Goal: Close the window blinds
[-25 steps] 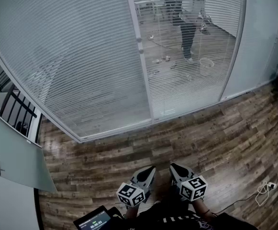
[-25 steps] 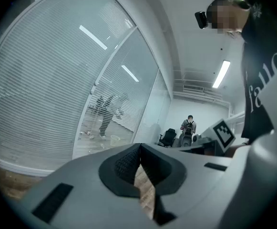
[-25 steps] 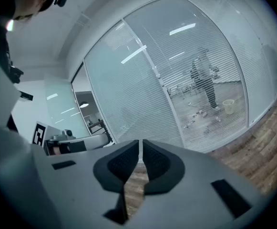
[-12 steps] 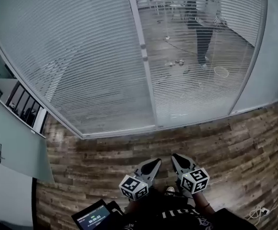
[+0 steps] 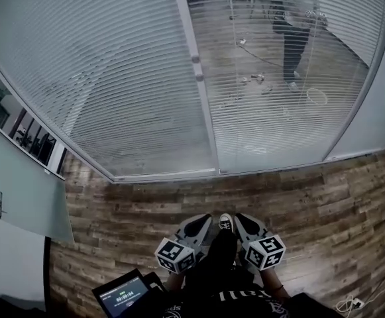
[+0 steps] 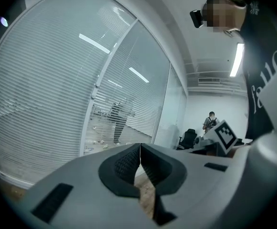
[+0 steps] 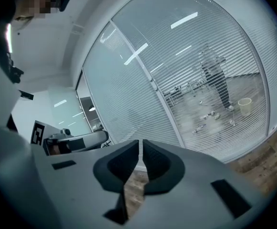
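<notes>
The window blinds (image 5: 112, 78) span the whole glazed wall ahead of both grippers, well apart from them, past a strip of plank floor (image 5: 146, 204) with a worn wood grain. The blinds are thin horizontal slats, pale and matte, set behind glass. Ahead and to the left of the grippers the slats read as nearly opaque. Ahead and to the right, the right panel (image 5: 278, 124) lets you see a room and a standing person through the gaps, so judge that panel as the one not yet closed.

A slim white post (image 5: 202, 111) divides the two panels, straight ahead between the grippers. It carries a small fitting (image 5: 195, 59), possibly the slat control; it is too small to confirm.

Hold both grippers low and close to your body, side by side, pointing at the wall, as for an approach. The left gripper (image 6: 140, 149) has its ribbed dark pads pressed together on nothing. The right gripper (image 7: 141, 144) shows its jaws drawn to a mere slit, also empty
</notes>
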The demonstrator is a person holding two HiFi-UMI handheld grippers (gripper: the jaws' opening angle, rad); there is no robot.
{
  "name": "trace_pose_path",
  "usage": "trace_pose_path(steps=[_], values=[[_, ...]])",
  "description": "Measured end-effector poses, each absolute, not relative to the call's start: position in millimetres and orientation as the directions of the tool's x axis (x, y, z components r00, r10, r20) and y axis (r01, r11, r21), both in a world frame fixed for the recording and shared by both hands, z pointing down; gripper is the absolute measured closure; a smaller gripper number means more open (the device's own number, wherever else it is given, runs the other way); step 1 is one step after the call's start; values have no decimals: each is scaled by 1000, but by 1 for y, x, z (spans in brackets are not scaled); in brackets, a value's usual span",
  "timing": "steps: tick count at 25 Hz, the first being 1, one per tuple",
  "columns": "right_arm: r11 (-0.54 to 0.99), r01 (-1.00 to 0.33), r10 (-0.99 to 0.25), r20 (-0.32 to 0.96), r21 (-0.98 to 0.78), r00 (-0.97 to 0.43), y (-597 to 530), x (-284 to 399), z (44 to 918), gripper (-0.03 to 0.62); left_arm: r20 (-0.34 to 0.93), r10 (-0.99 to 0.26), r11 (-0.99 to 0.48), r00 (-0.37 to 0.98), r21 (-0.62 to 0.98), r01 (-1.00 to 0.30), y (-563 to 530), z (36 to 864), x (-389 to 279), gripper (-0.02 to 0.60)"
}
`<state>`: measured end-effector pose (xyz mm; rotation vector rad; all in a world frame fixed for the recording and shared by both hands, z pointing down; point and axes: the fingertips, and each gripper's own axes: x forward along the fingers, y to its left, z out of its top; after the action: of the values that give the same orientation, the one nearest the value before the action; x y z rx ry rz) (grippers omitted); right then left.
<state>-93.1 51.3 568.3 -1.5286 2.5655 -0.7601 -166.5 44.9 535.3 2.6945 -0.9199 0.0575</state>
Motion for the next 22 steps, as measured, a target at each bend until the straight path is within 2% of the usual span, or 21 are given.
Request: trace_pose_path(steps=[9,15,19,22], values=[[405,-822,-839,193,-401,-508,-71,-32,559,576,100,-684,-678,723,279,-680,-106,535,-130,575],[429,-825,-840,173,-368,-514,-158,9,531,575,79,-713,-678,697,178,-713,-209,507,-109,572],[428,-832,-846,169,-353,-506,-207,29,524,576,93,-742,-657,664,99,-747,-277,496,-106,524],[426,-827,-842,173,-366,-511,-229,37,526,576,87,-759,-642,645,64,-764,-319,485,-105,512]])
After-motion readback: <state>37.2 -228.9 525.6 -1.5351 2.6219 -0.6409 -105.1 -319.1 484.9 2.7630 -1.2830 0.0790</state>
